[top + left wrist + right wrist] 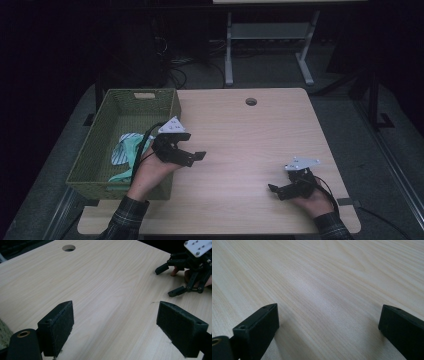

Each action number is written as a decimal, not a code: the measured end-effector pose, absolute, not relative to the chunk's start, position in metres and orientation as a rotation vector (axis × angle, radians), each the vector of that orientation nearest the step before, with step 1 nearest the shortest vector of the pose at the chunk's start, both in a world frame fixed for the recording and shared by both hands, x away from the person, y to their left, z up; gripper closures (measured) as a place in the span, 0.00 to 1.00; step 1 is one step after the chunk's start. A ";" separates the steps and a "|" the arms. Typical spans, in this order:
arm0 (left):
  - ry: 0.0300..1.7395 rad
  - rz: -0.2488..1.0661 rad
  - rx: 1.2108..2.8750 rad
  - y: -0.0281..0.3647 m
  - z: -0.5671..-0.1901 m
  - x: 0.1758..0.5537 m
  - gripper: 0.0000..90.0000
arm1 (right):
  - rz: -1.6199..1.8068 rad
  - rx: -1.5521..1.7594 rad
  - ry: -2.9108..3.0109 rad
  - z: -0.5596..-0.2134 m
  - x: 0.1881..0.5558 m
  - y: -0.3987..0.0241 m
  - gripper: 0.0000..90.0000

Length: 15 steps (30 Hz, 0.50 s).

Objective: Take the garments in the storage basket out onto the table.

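My left gripper (pixel 192 147) hovers over the light wood table (pixel 240 125) just right of a green woven basket (pixel 102 120), its jaws pointing right. In the left gripper view this gripper (pixel 120 327) is open, its black pads (pixel 58 327) wide apart with bare wood between them. My right gripper (pixel 279 184) rests low near the table's front right, pointing left. It is open too in the right gripper view (pixel 327 330), with nothing between its jaws. The left gripper view also catches the right gripper (pixel 175 280) farther off, with its jaws spread.
A crumpled white and teal cloth (pixel 125 147) lies inside the basket. A round cable hole (pixel 251 101) (pixel 68 248) sits near the table's far edge. Beyond the table stand a desk frame (pixel 270 45) and cables on a dark floor.
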<state>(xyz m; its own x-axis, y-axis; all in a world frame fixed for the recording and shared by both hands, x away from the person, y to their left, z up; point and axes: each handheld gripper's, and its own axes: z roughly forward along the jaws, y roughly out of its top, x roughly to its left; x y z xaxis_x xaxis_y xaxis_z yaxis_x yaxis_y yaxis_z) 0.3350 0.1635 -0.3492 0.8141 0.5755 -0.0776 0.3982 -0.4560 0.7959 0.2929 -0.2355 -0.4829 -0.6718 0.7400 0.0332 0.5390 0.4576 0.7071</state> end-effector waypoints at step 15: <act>0.756 0.261 2.099 0.185 -0.345 0.334 0.18 | 1.029 1.098 2.431 -0.483 0.293 -0.235 0.03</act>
